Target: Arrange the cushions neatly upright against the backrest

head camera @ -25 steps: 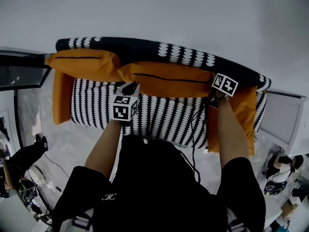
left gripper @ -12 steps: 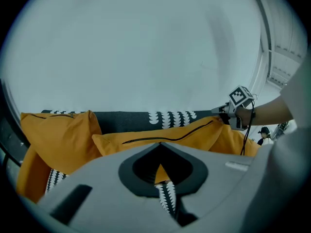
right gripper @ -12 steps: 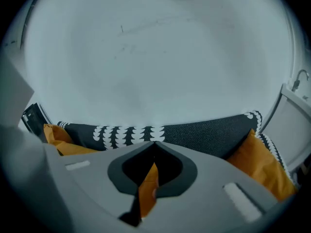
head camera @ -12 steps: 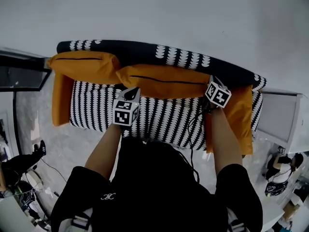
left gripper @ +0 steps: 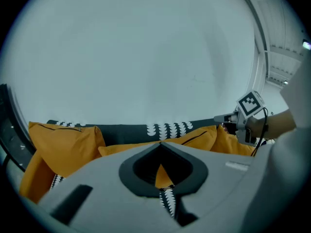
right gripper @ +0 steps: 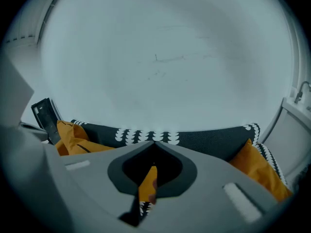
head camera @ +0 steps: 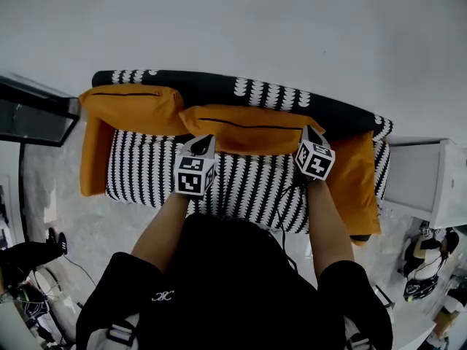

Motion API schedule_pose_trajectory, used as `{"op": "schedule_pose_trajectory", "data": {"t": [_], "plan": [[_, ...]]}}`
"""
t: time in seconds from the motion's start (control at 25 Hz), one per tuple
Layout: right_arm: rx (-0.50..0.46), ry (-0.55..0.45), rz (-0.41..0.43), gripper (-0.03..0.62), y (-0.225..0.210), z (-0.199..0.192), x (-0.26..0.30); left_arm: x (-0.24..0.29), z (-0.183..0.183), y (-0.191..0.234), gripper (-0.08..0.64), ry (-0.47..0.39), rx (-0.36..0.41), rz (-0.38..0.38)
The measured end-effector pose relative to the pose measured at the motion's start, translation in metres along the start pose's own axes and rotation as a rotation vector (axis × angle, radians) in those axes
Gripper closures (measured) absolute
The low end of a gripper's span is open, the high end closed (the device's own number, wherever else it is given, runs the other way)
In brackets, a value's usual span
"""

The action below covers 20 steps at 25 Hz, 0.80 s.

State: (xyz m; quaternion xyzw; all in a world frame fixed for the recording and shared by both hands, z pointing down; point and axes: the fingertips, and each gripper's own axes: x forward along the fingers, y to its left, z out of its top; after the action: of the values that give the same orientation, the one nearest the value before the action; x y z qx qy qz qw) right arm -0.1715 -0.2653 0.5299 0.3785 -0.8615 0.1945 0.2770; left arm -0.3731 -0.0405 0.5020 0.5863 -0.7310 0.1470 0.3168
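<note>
Orange cushions (head camera: 248,126) against backrest (head camera: 219,90): two

Left cushion (head camera: 131,108) and centre cushion (head camera: 248,128) up against the backrest (head camera: 211,86); left gripper (head camera: 206,138) and right gripper (head camera: 306,130), both closed, hovering before the centre one.

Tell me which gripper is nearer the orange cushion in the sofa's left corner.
Left. Left gripper: just right of that cushion. Right gripper: at the middle cushion's far end.

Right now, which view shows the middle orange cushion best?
The head view: the middle orange cushion shows end to end against the backrest, with its zip edge visible. The left gripper view catches only its top edge, low in the frame. The right gripper view shows just one end, at the left.
</note>
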Motion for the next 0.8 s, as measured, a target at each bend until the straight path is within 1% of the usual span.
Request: {"op": "schedule_pose_trajectory", "data": {"t": [0.08, 0.16, 0.2, 0.36, 0.4, 0.48, 0.56, 0.64, 0.72, 0.8], "plan": [[-0.020, -0.036, 0.009, 0.584, 0.017, 0.005, -0.021, -0.010, 0.010, -0.005, 0.551, -0.022, -0.008, 0.003], [-0.040, -0.085, 0.025, 0.584, 0.038, 0.014, -0.046, -0.024, 0.022, -0.014, 0.551, -0.053, -0.007, -0.013], [-0.046, -0.115, 0.037, 0.584, 0.049, 0.020, -0.059, -0.032, 0.030, -0.018, 0.551, -0.075, 0.006, -0.026], [-0.051, -0.242, 0.072, 0.584, 0.096, 0.051, -0.108, -0.068, 0.066, -0.031, 0.551, -0.183, 0.098, -0.064], [-0.046, -0.270, 0.075, 0.584, 0.107, 0.058, -0.121, -0.078, 0.074, -0.034, 0.551, -0.208, 0.102, -0.071], [-0.039, -0.326, 0.083, 0.584, 0.126, 0.073, -0.148, -0.101, 0.089, -0.039, 0.551, -0.252, 0.085, -0.084], [-0.043, -0.398, 0.095, 0.584, 0.146, 0.094, -0.174, -0.122, 0.108, -0.043, 0.551, -0.298, 0.073, -0.092], [-0.047, -0.471, 0.113, 0.584, 0.165, 0.119, -0.198, -0.141, 0.129, -0.046, 0.551, -0.347, 0.082, -0.092], [-0.056, -0.522, 0.118, 0.584, 0.182, 0.135, -0.222, -0.160, 0.145, -0.052, 0.551, -0.390, 0.111, -0.096], [-0.080, -0.552, 0.110, 0.584, 0.195, 0.144, -0.244, -0.179, 0.156, -0.063, 0.551, -0.429, 0.162, -0.100]]}}
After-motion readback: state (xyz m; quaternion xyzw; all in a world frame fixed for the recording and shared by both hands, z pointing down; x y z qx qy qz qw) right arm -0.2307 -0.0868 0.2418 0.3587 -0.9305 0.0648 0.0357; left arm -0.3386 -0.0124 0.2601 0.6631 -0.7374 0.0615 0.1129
